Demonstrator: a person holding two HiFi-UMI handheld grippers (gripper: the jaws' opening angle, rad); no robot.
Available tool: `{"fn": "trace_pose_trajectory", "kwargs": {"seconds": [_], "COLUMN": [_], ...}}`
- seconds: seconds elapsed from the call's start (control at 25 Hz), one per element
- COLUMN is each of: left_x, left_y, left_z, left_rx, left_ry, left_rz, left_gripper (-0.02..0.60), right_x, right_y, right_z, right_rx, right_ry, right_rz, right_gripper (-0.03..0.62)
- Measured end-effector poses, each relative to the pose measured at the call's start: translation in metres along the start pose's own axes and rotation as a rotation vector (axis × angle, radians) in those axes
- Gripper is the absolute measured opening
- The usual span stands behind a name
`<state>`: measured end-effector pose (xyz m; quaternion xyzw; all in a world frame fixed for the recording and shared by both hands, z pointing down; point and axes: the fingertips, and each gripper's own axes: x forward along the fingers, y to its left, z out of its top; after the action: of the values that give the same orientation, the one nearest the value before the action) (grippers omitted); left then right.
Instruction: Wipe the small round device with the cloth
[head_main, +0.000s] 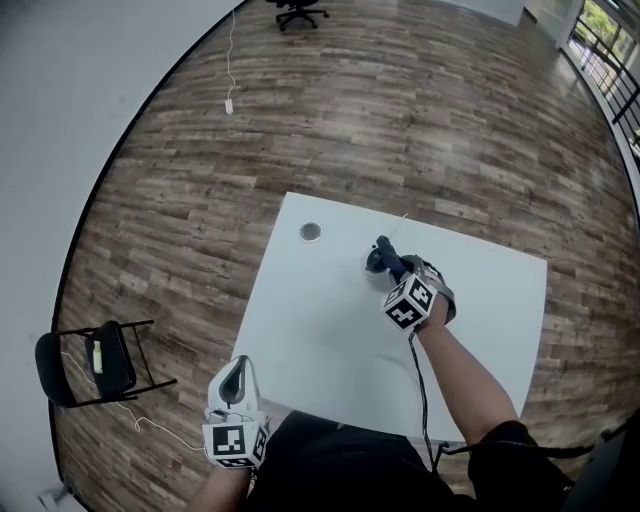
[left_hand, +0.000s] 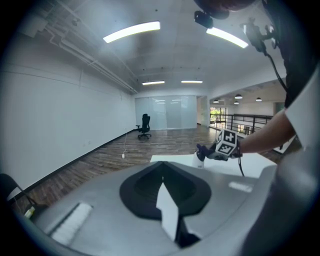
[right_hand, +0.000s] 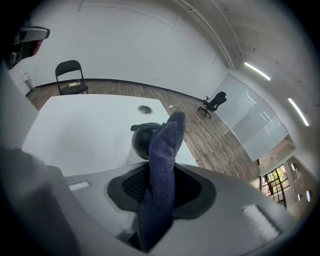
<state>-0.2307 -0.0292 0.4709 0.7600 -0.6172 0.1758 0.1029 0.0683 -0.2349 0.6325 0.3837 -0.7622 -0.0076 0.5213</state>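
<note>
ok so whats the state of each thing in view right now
right gripper: shut on the cloth
cloth: bunched, sticking out past the gripper
small round device: upright on the table
left gripper: shut, nothing in it
folding chair: unfolded, standing

The dark blue cloth (right_hand: 162, 165) clamped in my right gripper (right_hand: 161, 190) covers the middle of the small round device (right_hand: 140, 141), so my right gripper view shows only a dark part of it beside the cloth. In the head view the device sits almost wholly behind cloth and gripper. A small round thing (head_main: 311, 232) (grey, ring-like) on the table (head_main: 320, 340) is too small to identify. The office chair (head_main: 300, 12) is cut by the top edge.
</note>
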Motion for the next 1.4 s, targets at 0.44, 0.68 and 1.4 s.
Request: {"fn": "trace_pose_trajectory", "kwargs": {"seconds": [0.44, 0.68, 1.4], "left_x": [-0.012, -0.017, -0.029], "left_y": [0.002, 0.007, 0.012], "left_z": [-0.008, -0.013, -0.012], "left_rx": [-0.013, -0.028, -0.02], "left_ry": [0.015, 0.025, 0.012], "left_rz": [0.025, 0.047, 0.067], "left_gripper": [0.008, 0.008, 0.008], "right_x": [0.016, 0.023, -0.045], "right_y": [0.033, 0.05, 0.058], "right_z": [-0.022, -0.022, 0.054], "right_rx": [-0.016, -0.04, -0.064], "right_ry": [0.081, 0.104, -0.124], "right_rz": [0.106, 0.153, 0.189], "right_gripper": [0.117, 0.117, 0.117]}}
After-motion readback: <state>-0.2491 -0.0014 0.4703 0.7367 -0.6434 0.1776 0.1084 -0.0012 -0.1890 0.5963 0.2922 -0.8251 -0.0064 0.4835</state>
